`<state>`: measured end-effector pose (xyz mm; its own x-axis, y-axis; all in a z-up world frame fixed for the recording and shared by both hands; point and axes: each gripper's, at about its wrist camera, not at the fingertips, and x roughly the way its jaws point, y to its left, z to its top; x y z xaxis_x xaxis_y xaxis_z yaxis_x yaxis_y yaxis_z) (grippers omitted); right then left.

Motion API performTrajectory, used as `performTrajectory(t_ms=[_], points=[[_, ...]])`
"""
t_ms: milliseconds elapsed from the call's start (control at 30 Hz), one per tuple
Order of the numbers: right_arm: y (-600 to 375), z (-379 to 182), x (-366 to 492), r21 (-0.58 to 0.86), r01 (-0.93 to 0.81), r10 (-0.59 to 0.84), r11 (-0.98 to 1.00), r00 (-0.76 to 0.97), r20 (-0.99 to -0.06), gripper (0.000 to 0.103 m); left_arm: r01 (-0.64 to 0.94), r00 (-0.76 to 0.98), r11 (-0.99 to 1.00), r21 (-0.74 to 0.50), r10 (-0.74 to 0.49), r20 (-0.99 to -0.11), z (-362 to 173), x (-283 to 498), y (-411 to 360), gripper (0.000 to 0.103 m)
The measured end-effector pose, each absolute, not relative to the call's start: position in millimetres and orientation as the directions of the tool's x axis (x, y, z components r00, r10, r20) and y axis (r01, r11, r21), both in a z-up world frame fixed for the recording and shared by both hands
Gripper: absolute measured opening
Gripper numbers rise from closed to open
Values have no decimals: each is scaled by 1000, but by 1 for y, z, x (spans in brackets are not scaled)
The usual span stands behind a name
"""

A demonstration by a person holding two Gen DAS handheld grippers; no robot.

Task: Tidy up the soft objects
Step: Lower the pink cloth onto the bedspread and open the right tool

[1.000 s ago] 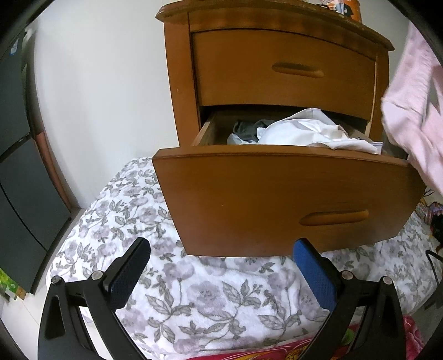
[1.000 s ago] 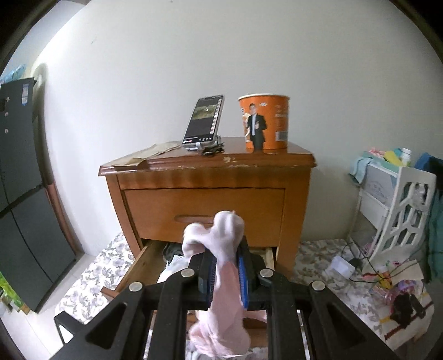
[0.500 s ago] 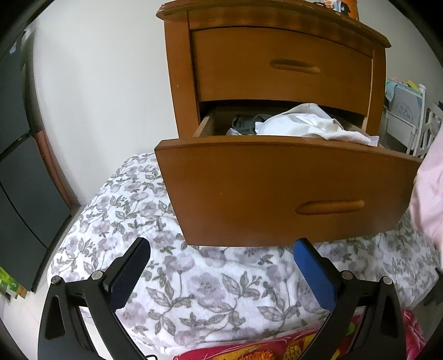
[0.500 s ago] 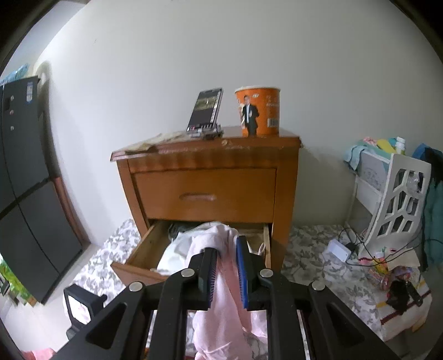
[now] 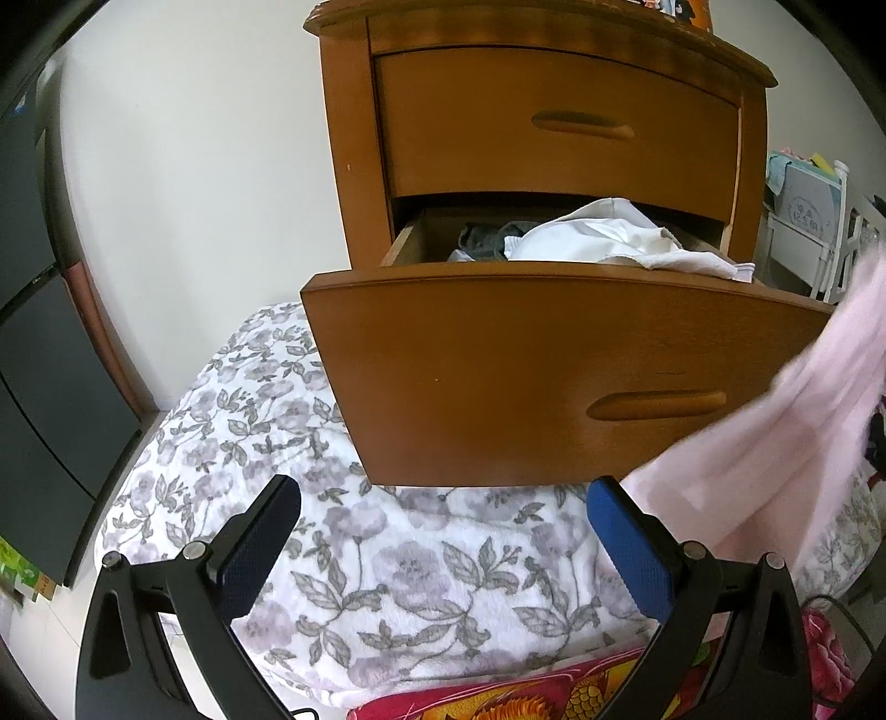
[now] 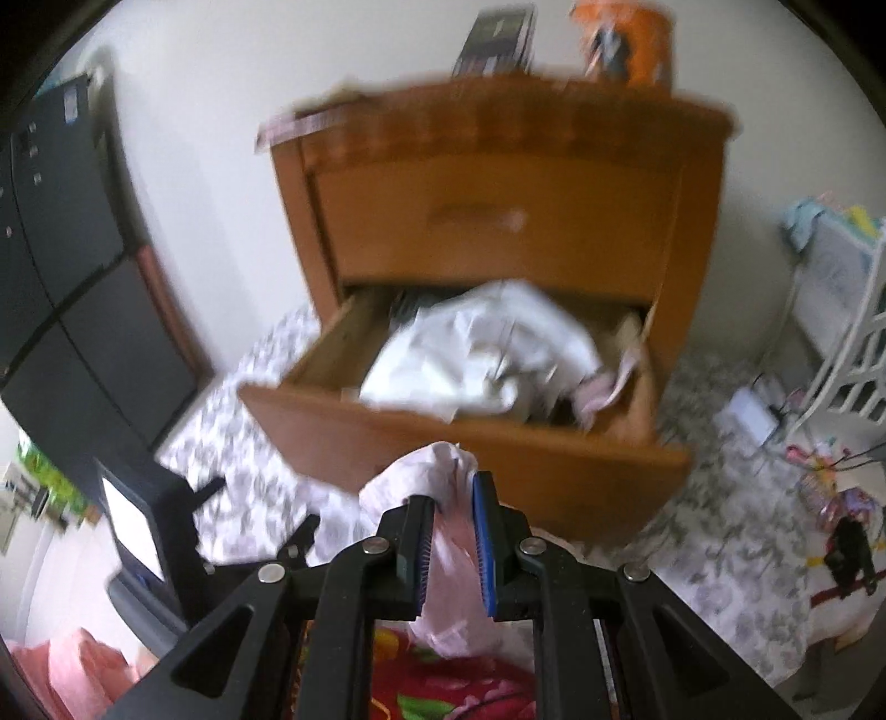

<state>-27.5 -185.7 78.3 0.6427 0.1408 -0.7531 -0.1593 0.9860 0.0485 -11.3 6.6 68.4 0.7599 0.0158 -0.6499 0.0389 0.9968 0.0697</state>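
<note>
My right gripper is shut on a pale pink cloth, which bunches above the pads and hangs below them, in front of the open lower drawer. The same pink cloth drapes at the right of the left wrist view, over the drawer's right corner. White clothes and a grey garment fill the drawer. The white heap shows blurred in the right wrist view. My left gripper is open and empty, low over the floral blanket.
The wooden nightstand has its upper drawer closed; a phone and an orange cup stand on top. A dark fridge is at left, a white rack and cables at right, a red patterned blanket below.
My right gripper has dropped and tilted down towards the open drawer with the pink cloth still in it. In the left wrist view the cloth swung out, then back in at the right.
</note>
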Motion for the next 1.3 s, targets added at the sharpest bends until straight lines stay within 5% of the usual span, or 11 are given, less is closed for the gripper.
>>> performTrajectory(t_ms=[267, 567, 667, 733, 867, 1167, 1300], points=[[-174, 4, -5, 88, -155, 151, 984, 464, -873, 15, 41, 755, 997, 64, 11, -656, 67, -10, 8, 103], [-171, -8, -2, 61, -149, 121, 987, 431, -894, 16, 43, 749, 997, 62, 8, -663, 66, -9, 8, 103], [-171, -8, 0, 55, -141, 111, 988, 429, -897, 34, 43, 747, 997, 59, 7, -665, 66, -8, 9, 103], [-171, -8, 0, 41, -134, 94, 990, 426, -900, 57, 43, 747, 997, 58, 6, -665, 66, -8, 9, 103], [-172, -8, -1, 17, -134, 74, 991, 427, -901, 62, 43, 747, 997, 58, 6, -665, 65, -8, 9, 103], [-182, -8, 3, -31, -90, 11, 995, 425, -905, 103, 42, 746, 998, 55, 6, -666, 65, -9, 10, 103], [-188, -6, 3, -39, -75, -3, 996, 433, -901, 103, 42, 745, 998, 55, 6, -667, 65, -9, 10, 103]])
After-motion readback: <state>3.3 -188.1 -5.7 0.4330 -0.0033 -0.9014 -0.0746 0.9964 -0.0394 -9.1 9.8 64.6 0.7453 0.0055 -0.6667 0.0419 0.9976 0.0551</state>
